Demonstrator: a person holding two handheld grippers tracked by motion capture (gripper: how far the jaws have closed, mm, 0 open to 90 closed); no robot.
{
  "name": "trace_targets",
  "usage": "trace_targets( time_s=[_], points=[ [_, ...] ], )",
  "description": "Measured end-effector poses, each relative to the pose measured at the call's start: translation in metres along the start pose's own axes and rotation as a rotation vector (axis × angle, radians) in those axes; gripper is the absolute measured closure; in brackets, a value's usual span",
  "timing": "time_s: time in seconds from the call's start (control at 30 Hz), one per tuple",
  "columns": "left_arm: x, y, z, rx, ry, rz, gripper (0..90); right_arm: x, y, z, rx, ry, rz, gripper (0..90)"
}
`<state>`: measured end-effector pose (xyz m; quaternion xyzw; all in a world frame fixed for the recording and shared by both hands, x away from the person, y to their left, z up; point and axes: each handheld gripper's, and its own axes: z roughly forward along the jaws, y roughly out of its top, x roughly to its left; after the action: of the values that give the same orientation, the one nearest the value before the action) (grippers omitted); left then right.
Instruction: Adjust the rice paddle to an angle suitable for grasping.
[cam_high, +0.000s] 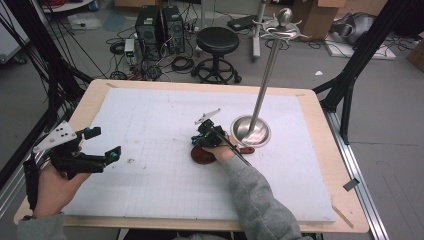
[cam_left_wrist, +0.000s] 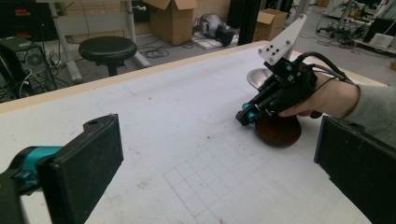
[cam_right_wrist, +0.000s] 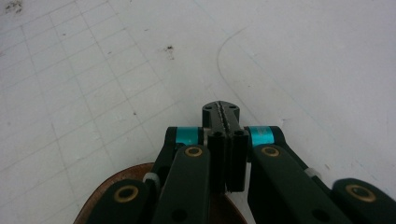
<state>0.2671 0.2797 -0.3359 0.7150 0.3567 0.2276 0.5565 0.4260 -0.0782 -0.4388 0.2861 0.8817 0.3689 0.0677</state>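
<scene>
My right tongs (cam_right_wrist: 223, 122) are closed empty over the brown disc (cam_left_wrist: 278, 130), mid-bench, near the stand (cam_high: 251, 131). Left tongs (cam_high: 102, 145) gape. Risk: pushing down could skid the disc.

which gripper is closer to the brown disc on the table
Right. The right gripper sits directly over the brown disc; the left gripper is far off to its left.

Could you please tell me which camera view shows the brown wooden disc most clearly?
The left gripper view: the disc lies mostly exposed beside the right tool. The high view shows slivers under the hand; the right gripper view, just an edge.
</scene>
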Motion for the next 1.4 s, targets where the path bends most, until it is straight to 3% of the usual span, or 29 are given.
trace_targets(
  time_s=[0.37, 0.77, 1.4],
  points=[
    [0.0, 0.003, 0.008, -0.001, -0.02, 0.002, 1.7, 0.004, -0.002, -0.005, 0.033, 0.013, 0.009, 90.0],
    [-0.002, 0.01, 0.025, -0.002, -0.062, 0.012, 1.7, 0.007, -0.014, -0.015, 0.031, 0.033, 0.042, 90.0],
    [-0.005, 0.02, 0.046, -0.01, -0.116, 0.024, 1.7, 0.02, -0.029, -0.029, 0.04, 0.041, 0.01, 90.0]
  ],
)
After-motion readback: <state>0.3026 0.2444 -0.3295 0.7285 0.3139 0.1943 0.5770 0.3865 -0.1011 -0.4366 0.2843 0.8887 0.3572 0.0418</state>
